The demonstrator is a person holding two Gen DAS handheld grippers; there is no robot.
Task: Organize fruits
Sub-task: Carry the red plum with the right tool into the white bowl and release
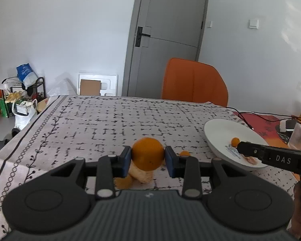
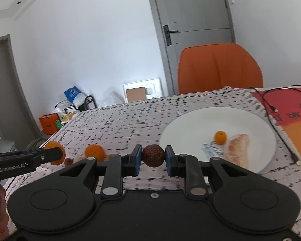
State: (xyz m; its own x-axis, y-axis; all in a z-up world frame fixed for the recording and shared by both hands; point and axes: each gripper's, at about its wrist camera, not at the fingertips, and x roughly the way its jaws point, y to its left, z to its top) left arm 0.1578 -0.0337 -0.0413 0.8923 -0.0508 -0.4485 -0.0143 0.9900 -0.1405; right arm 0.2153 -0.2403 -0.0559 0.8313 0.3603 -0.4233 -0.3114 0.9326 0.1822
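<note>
Tongs (image 1: pixel 147 158) in your left hand point slightly down over the bench (image 1: pixel 102 120), pads pressed on an orange (image 1: pixel 147 153) lifted off the cloth. This left view alone shows a pale peeled piece (image 1: pixel 140 175) on the bench under the orange, with your right tongs reaching over the white plate (image 1: pixel 220 132).

Right view: your right tongs (image 2: pixel 153 157) tilt gently down, clamped narrow on a dark brown round fruit (image 2: pixel 153 156). Only here is the plate's pale peeled segment (image 2: pixel 237 149) seen whole beside a small orange (image 2: pixel 220 137), and another orange (image 2: pixel 95 152) lying on the bench.
</note>
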